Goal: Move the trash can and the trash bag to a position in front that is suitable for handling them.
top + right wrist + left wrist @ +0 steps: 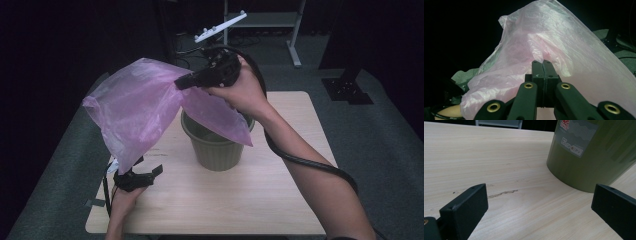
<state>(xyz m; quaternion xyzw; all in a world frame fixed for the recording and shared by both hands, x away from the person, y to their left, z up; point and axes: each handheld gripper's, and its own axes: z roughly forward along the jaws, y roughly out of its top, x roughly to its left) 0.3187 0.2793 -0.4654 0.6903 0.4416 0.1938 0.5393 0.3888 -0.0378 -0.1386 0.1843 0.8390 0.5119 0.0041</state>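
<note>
A thin pink plastic bag [135, 107] hangs spread in the air over the left half of the table, one flap draping into an olive-green bin [216, 145]. My right gripper [181, 83] is raised above the bin, shut on the bag's upper edge; in the right gripper view the bag [554, 50] billows beyond the closed jaws [543, 65]. My left gripper [145, 175] rests low near the table's front left, open, with nothing between its fingers. The left gripper view looks across bare wood at the bin's side [594, 157] with a label.
The light wooden table [280, 200] stands on grey carpet. A cable loops from the right gripper along the forearm [310, 165]. A metal frame [295, 30] and a white bar [220, 27] lie beyond the table's far edge.
</note>
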